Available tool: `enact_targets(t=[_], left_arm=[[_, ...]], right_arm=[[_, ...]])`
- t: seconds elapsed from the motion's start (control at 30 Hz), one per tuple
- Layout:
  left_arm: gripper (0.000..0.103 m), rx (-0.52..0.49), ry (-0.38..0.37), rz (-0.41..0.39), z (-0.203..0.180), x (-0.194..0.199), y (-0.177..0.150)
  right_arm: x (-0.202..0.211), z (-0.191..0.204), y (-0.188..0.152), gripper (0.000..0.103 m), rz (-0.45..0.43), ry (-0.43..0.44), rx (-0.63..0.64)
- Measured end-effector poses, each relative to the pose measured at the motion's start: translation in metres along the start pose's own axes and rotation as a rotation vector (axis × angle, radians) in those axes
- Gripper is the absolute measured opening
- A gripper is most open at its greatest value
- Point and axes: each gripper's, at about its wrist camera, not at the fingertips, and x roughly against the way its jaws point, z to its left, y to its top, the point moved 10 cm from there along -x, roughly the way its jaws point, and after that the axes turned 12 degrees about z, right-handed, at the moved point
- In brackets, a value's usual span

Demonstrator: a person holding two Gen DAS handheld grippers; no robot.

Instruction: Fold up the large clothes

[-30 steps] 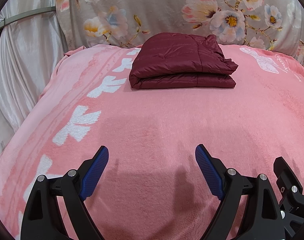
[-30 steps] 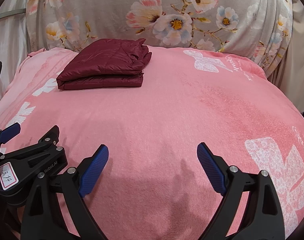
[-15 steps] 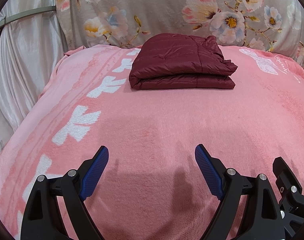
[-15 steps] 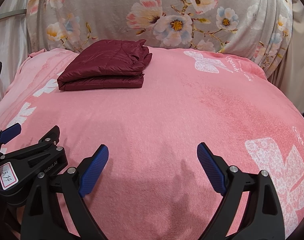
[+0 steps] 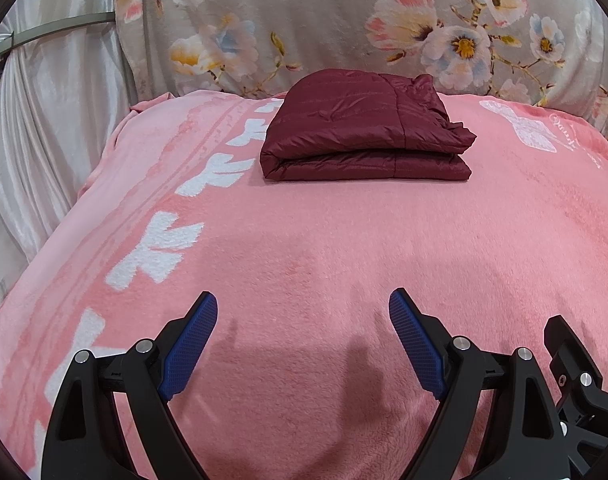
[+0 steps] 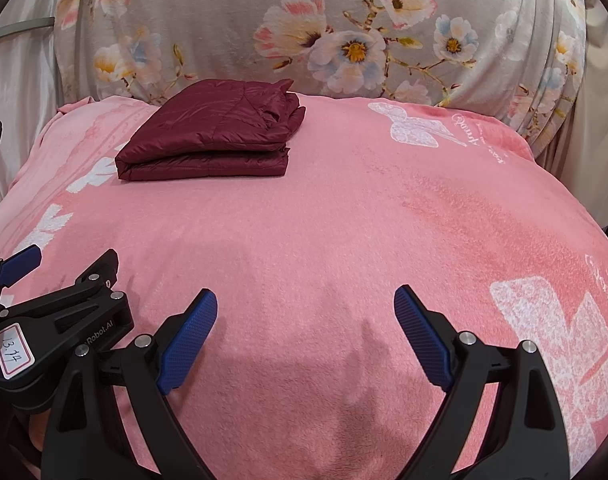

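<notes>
A dark red quilted jacket [image 5: 364, 130] lies folded into a compact rectangle at the far side of the pink blanket [image 5: 304, 248]. It also shows in the right wrist view [image 6: 212, 136], far left. My left gripper [image 5: 303, 312] is open and empty, low over the near part of the blanket, well short of the jacket. My right gripper [image 6: 305, 308] is open and empty too, beside the left one. The left gripper's body [image 6: 56, 316] shows at the left edge of the right wrist view.
A grey floral cloth [image 5: 344, 28] rises behind the blanket. Pale satin drapery [image 5: 44, 140] hangs at the left. The blanket drops away at its left edge [image 5: 100, 168] and right edge [image 6: 564, 200].
Almost nothing moved. Both grippers stay open over the near blanket, and the view has drifted very slightly.
</notes>
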Motion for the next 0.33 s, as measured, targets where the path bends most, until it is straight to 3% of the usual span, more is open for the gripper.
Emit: enact_targets(t=[0.33], left_arm=[[0.077,0.003,0.008,-0.007,-0.0024,0.0044,0.0031]], right_arm=[[-0.0002,0.0008,-0.0007,0.088,0.001,-0.002,-0.001]])
